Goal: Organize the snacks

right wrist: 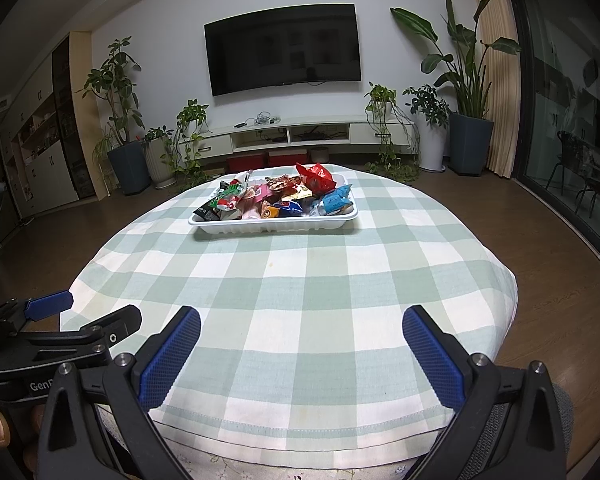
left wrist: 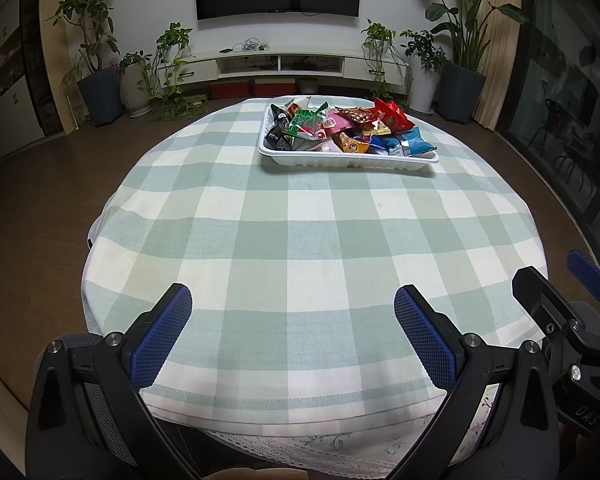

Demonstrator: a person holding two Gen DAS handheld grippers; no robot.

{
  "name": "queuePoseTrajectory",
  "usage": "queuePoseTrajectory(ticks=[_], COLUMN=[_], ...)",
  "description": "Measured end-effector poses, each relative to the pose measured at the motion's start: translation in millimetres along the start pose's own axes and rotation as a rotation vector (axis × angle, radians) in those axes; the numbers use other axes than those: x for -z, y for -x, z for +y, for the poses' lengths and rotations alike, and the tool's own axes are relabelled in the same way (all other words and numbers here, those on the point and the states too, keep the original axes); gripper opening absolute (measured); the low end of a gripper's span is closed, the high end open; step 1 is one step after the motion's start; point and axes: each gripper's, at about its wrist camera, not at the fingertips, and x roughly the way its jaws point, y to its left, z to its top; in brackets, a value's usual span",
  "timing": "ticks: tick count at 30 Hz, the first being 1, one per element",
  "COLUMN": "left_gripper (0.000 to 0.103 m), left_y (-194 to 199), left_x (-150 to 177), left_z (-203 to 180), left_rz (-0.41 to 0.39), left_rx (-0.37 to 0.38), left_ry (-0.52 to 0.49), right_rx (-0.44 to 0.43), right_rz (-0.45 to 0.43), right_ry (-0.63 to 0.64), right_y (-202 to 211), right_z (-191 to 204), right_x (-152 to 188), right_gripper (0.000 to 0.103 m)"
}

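A white plastic tray (left wrist: 346, 160) stands at the far side of the round table and holds a heap of several wrapped snacks (left wrist: 340, 128). The tray (right wrist: 276, 226) and the snacks (right wrist: 276, 196) also show in the right wrist view. A red packet (left wrist: 392, 114) and a blue packet (left wrist: 410, 142) lie at the tray's right end. My left gripper (left wrist: 292, 306) is open and empty over the table's near edge. My right gripper (right wrist: 300, 326) is open and empty beside it. Both are far from the tray.
The table wears a green and white checked cloth (left wrist: 300, 240). The right gripper's body (left wrist: 560, 320) shows at the left view's right edge, the left gripper's body (right wrist: 60, 332) at the right view's left edge. Potted plants, a TV and a low cabinet stand beyond.
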Motion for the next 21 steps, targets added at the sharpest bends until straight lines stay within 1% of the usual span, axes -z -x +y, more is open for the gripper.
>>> queuePoseTrajectory(ticks=[10,15,21], left_gripper=[0.103,0.103,0.103], left_y=[0,-1,-1], left_x=[0,1,3], left_z=[0,0,1], left_rz=[0.000,0.002,0.004], left_rx=[0.000,0.000,-0.001], left_ry=[-0.001,-0.002,-0.004], right_rx=[0.001,0.007,0.018], right_rz=[0.003,0.034,0.049], right_ry=[0.000,-0.014,-0.012], right_y=[1,3,7], right_z=[-1,1,-2], right_x=[-2,6,7], right_gripper=[0.103,0.103,0.103])
